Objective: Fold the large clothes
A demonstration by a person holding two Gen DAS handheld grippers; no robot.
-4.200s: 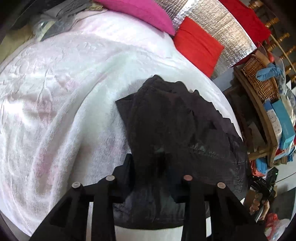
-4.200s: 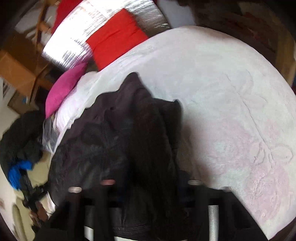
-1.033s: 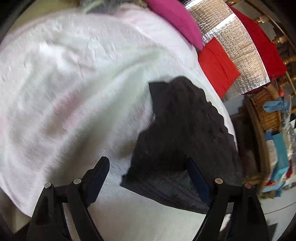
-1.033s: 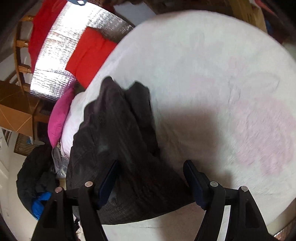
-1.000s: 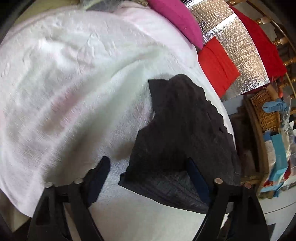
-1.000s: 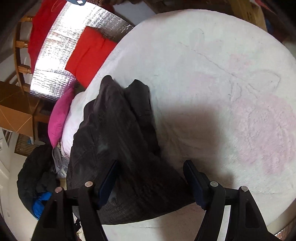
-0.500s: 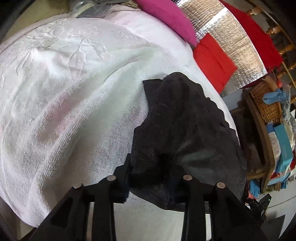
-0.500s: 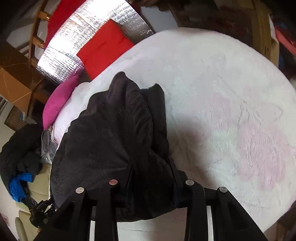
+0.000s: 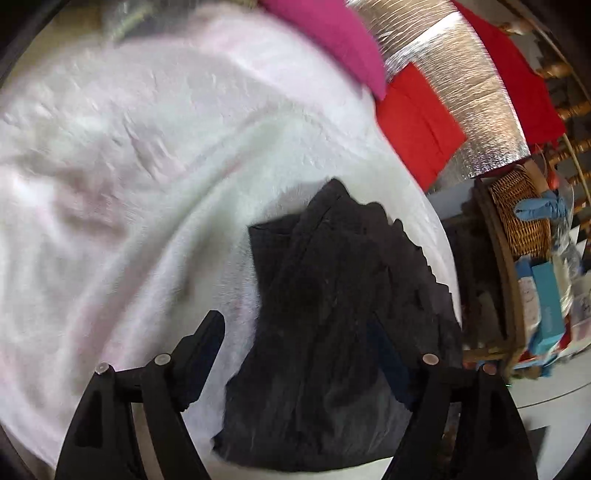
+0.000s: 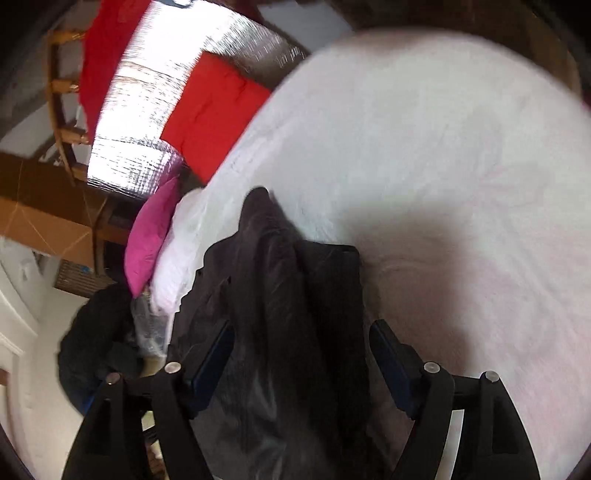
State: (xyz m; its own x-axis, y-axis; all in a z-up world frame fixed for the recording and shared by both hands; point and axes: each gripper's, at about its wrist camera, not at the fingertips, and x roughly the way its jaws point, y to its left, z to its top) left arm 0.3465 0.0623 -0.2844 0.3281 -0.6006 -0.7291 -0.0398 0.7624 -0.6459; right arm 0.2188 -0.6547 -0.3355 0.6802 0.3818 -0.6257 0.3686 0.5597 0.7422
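the dark garment (image 9: 332, 314) is lying bunched on the white blanket (image 9: 129, 184), near its right edge. the left gripper (image 9: 299, 350) and right gripper (image 10: 301, 354) are both gaping wide, holding nothing; each should be closing on one near corner before lifting evenly.

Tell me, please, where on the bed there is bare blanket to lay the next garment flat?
The white blanket lies bare left of the black garment, up to the pink pillow. The right wrist view shows it bare right of the garment too. The wicker basket side is crowded.
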